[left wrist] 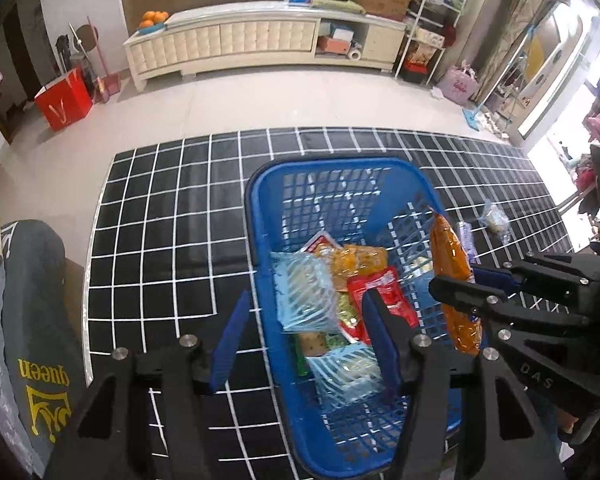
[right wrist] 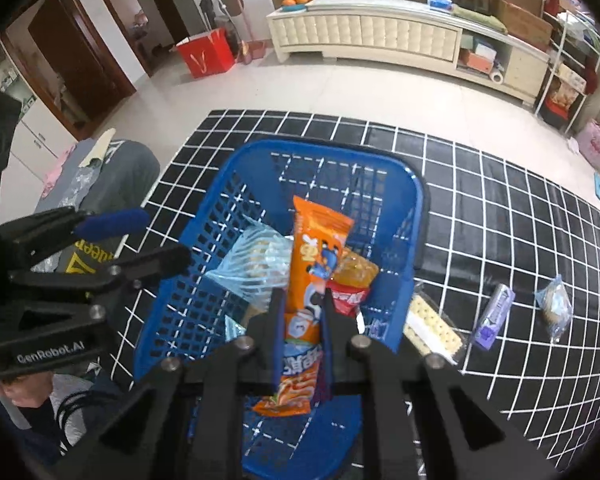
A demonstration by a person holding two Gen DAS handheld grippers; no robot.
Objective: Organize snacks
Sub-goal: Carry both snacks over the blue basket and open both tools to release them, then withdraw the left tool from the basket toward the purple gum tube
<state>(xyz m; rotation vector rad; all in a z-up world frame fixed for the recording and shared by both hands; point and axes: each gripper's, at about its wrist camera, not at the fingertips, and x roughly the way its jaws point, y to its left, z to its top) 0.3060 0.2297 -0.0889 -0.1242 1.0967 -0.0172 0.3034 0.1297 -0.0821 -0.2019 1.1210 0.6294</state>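
Right tool clamped on orange snack packet

Two black tools with blue pads

The left tool is made of black plastic bars that spread out like a fan, with round silver screws at the joints and flat blue pads on the insides of its fingers. Seen from the other side, it has white letters "GenRobot.AI" on its body. The right tool looks the same: black bars, silver screws, thin blue pads on the fingers. Its side has pale letters "DAS" on it.
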